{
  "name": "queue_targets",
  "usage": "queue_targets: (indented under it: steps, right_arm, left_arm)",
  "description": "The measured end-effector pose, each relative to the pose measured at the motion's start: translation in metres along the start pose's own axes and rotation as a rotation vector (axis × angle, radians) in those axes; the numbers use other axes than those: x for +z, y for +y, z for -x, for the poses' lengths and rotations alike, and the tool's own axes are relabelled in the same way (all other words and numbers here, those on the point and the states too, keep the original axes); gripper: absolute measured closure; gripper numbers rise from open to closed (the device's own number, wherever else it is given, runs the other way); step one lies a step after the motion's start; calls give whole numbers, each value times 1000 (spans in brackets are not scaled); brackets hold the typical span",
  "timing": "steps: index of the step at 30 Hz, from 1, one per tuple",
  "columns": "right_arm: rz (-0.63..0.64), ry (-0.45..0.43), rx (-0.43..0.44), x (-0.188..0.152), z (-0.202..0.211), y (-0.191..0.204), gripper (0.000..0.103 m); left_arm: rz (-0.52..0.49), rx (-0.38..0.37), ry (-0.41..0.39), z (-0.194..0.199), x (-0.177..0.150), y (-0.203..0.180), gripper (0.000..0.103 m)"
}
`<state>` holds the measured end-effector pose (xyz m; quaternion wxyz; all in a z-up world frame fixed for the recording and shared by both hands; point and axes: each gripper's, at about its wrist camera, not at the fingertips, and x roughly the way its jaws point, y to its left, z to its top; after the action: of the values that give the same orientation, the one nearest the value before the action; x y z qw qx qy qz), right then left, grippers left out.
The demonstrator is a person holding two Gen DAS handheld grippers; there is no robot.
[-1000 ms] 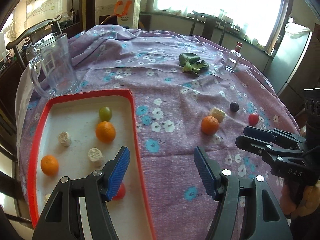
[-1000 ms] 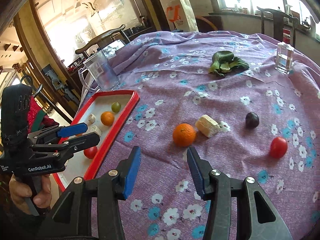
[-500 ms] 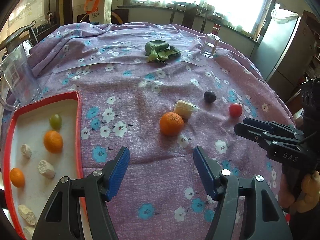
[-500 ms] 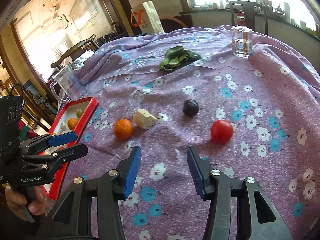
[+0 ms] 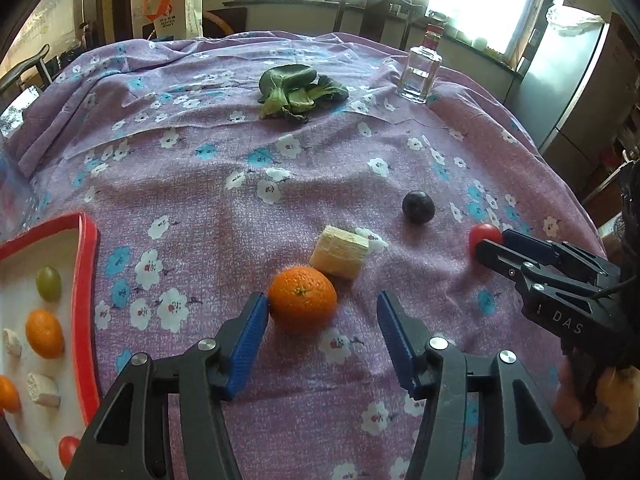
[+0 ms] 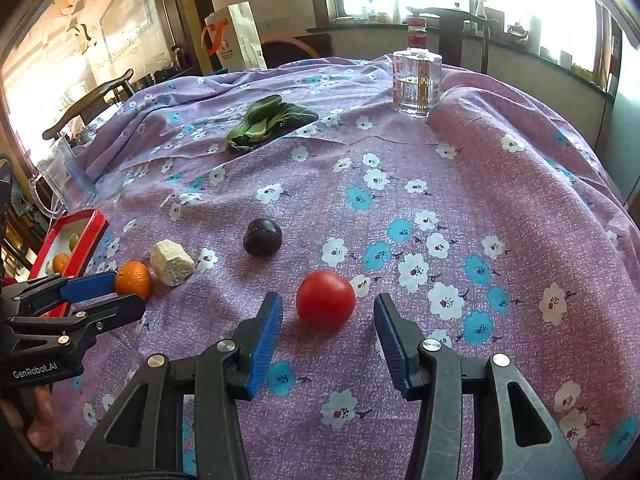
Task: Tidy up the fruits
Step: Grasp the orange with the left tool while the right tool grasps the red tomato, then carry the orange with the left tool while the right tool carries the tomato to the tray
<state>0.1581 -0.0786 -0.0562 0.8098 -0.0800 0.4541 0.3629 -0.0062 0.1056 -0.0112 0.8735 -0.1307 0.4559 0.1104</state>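
While the left gripper (image 5: pixel 322 316) closes, the orange (image 5: pixel 302 299) touches its left finger.

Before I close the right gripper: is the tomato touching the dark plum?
No, the tomato sits apart from the dark plum, with bare cloth between.

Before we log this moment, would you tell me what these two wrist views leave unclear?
- Red tray: left wrist view crops it at the left edge; right wrist view hides its near end behind the left gripper.
- Red tomato: half covered by the right gripper in the left wrist view.
- Bottle label: too small to read.
- Left gripper's jaws are closing; contact with the orange is unclear.
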Motion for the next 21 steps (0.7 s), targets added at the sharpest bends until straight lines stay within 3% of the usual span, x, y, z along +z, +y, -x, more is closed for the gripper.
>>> queue_targets:
  steps: [2,4,12,21]
  right_arm:
    - [1,12,10,1,-5,0,56]
    - [1,23,19,1,-10,0,71]
    - [-24,6,78,-2,4,3,71]
    - [15,-37,175,0,38,37,71]
  left_arm:
    - [0,17,-6,-7,3,0,62]
    - [8,11,-8,-10,4,4,68]
    - [9,-16,-5,-2,-5,12,70]
    - [21,-20,-39,42,-26,16,70]
